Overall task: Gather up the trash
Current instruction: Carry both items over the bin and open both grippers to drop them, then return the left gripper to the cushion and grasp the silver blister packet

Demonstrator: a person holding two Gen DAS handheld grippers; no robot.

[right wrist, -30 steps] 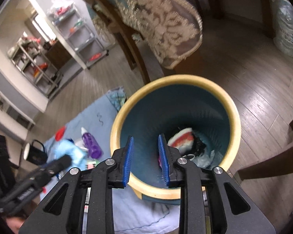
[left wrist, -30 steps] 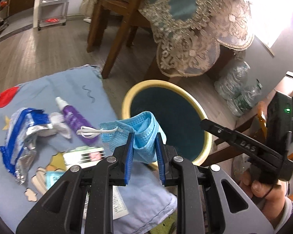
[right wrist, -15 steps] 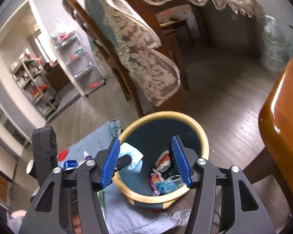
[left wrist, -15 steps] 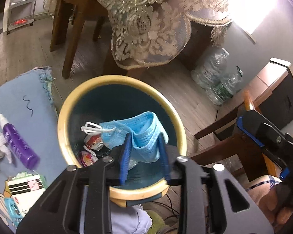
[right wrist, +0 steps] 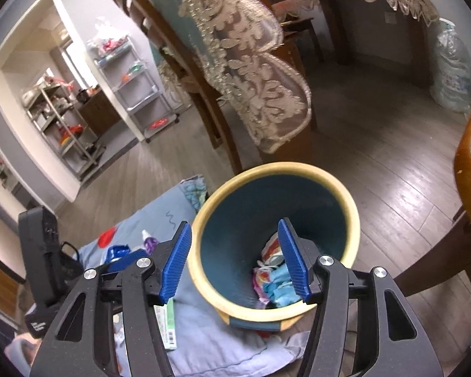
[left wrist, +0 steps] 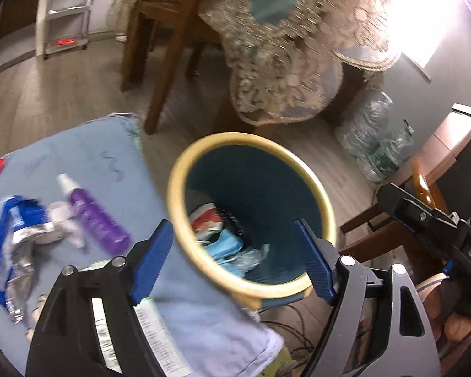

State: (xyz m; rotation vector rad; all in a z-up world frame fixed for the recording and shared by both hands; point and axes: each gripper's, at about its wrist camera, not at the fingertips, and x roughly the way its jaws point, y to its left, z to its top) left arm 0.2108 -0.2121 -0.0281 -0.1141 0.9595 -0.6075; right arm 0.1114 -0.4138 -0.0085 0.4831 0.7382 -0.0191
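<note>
Now between drops. Blue cloth (left wrist: 88, 144) carries leftover trash; bin (left wrist: 325, 207) stands beside it, mask (left wrist: 226, 246) lying inside among wrappers. Left tongs (left wrist: 235, 260) just opened wide, nothing between jaws; right tongs (right wrist: 235, 264) also just opened, empty, above bin. Next, my guess: swing left tongs to purple bottle (left wrist: 95, 216) or foil wrapper (left wrist: 18, 245), close on one.

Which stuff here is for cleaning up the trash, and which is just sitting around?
For the job:
- bin
- blue mask, in the bin
- purple bottle
- blue wrapper
- left gripper, open

Just lying about:
- lace tablecloth
- wooden chair
- shelf cart
</note>
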